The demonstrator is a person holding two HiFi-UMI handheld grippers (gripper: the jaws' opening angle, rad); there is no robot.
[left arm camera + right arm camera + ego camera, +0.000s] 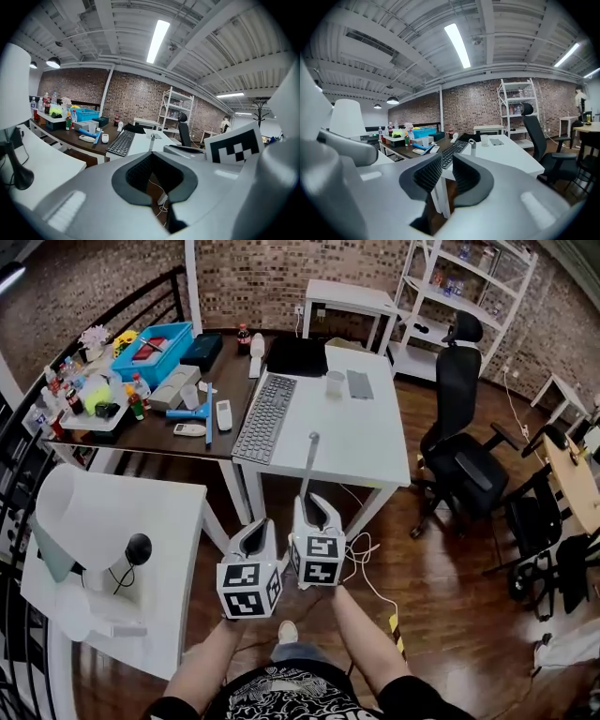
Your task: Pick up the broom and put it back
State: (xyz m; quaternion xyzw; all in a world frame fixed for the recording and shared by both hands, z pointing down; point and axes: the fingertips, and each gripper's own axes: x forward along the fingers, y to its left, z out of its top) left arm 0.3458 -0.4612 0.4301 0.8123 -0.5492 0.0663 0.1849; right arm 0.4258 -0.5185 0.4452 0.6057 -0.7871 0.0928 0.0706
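Just beyond the tips of our right gripper point(317, 506) rises the broom handle point(310, 465), a slim, smooth grey pole with a small rounded loop at its top. From the head view it crosses the front edge of the matte white table point(375, 451), and its brush end is hidden beneath our grippers. We cannot tell whether the pole touches the gripper. The right gripper's ribbed black pads point(426, 176) stand a narrow gap apart and press on nothing; only a white table leg point(439, 201) shows through the gap. Our left gripper point(255, 532), a smooth grey shell, holds its jaws wide, framing the glossy dark wooden floor point(441, 615) and a thin white cable point(161, 199).
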